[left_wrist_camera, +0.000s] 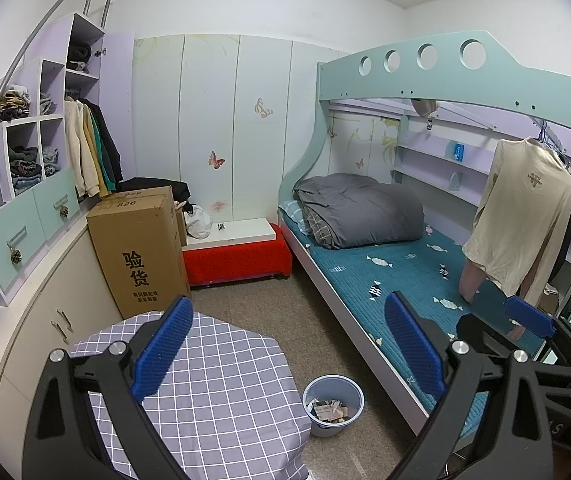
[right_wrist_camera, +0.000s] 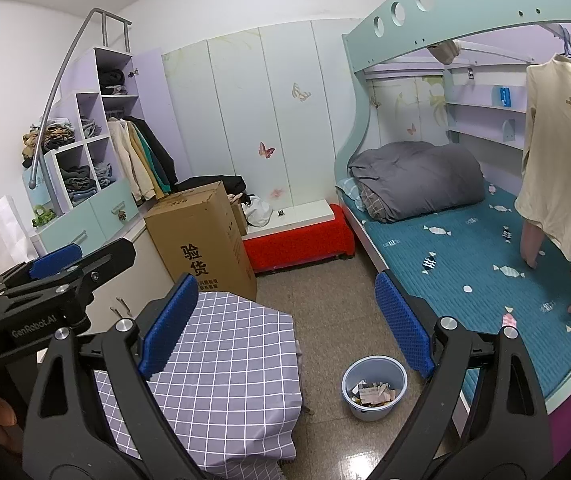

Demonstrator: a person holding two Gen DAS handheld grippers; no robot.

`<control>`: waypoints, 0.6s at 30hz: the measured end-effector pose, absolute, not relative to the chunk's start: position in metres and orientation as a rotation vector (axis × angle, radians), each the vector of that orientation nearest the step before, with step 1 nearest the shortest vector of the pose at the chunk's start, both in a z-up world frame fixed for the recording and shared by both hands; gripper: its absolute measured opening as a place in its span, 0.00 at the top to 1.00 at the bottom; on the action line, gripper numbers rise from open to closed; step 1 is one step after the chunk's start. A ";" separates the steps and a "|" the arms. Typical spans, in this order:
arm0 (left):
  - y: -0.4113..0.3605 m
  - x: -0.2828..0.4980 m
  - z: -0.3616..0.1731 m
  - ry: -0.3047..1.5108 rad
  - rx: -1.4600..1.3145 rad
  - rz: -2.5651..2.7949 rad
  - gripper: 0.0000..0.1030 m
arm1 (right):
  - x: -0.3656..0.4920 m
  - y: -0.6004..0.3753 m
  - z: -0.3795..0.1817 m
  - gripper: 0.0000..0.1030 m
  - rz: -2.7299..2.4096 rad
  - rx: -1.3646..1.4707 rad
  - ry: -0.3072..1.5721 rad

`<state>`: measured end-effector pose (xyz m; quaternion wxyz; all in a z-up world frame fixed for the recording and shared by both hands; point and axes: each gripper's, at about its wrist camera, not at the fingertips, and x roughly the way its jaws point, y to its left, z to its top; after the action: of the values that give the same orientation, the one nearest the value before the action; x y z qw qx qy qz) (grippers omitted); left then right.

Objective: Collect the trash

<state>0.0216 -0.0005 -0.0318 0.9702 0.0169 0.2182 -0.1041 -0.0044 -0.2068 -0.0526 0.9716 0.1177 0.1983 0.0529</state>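
A light blue trash bin [left_wrist_camera: 333, 404] stands on the floor between the checked table and the bed, with paper scraps inside; it also shows in the right wrist view [right_wrist_camera: 374, 387]. My left gripper [left_wrist_camera: 289, 352] is open and empty, held high above the table and floor. My right gripper [right_wrist_camera: 287, 328] is open and empty, also held high. In the left wrist view the right gripper [left_wrist_camera: 533, 320] shows at the right edge. In the right wrist view the left gripper [right_wrist_camera: 57, 264] shows at the left.
A table with a purple checked cloth [left_wrist_camera: 221, 392] is below me. A tall cardboard box [left_wrist_camera: 141, 248], a red bench [left_wrist_camera: 241, 256], shelves with clothes [left_wrist_camera: 33, 152] and a bunk bed with a teal mattress [left_wrist_camera: 397, 276] ring the tiled floor [left_wrist_camera: 257, 308].
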 end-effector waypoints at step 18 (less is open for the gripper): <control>-0.005 0.021 -0.034 0.445 0.036 -0.212 0.08 | -0.002 -0.212 -0.054 0.14 0.106 0.245 0.408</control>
<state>0.0210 -0.0052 -0.0344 0.9697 0.0179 0.2201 -0.1048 -0.0022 -0.2118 -0.0535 0.9705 0.1212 0.2019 0.0525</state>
